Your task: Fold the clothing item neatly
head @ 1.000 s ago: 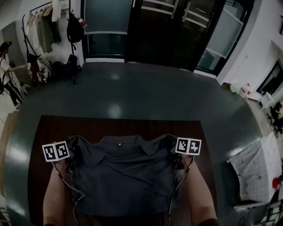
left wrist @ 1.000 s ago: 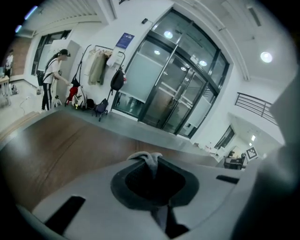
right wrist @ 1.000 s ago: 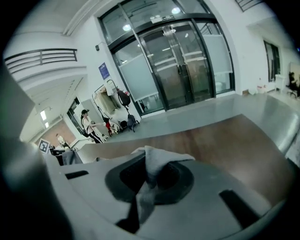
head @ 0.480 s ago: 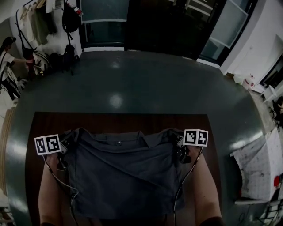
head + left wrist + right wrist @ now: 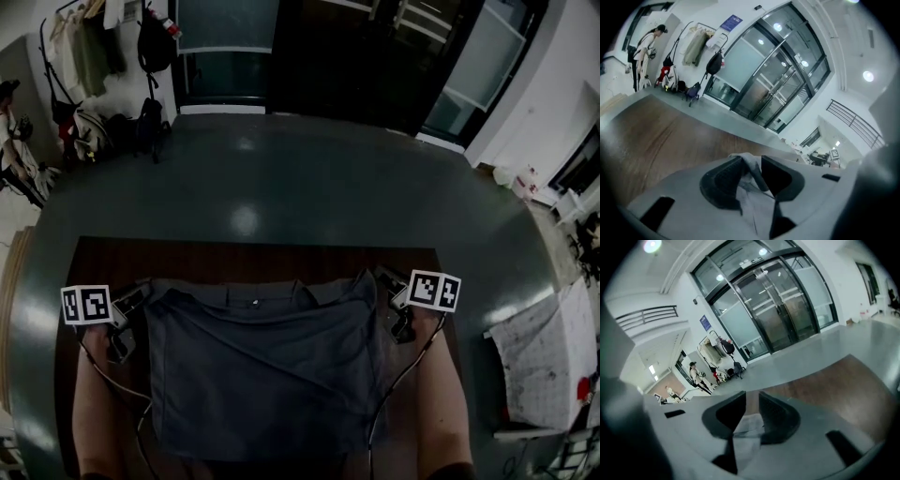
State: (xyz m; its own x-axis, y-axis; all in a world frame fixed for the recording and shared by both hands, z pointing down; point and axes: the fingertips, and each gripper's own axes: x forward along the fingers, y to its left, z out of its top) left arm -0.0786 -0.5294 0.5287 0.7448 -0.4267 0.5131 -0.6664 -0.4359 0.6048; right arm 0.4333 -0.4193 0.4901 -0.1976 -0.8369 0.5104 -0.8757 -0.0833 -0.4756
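The shirt (image 5: 258,375) hides most of the brown table (image 5: 234,258)

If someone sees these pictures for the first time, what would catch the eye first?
The dark grey shirt spread flat on the brown table, in the middle. Then the left gripper and right gripper at its shoulders, with white marker cubes; the left's fingers have just been opening, the right's closing, shirt cloth between both.

Shirt (image 5: 258,366): dark grey woven cloth, matt, soft, with shallow creases; collar the same fabric. Table (image 5: 234,261): dark brown wood, visible grain, smooth, low sheen. Floor (image 5: 309,187): grey, smooth and glossy, with ceiling lights reflected as bright spots. Doors (image 5: 375,56), top of frame: clear and frosted glass in dark metal frames. Coats (image 5: 89,52), upper left: matt cloth.
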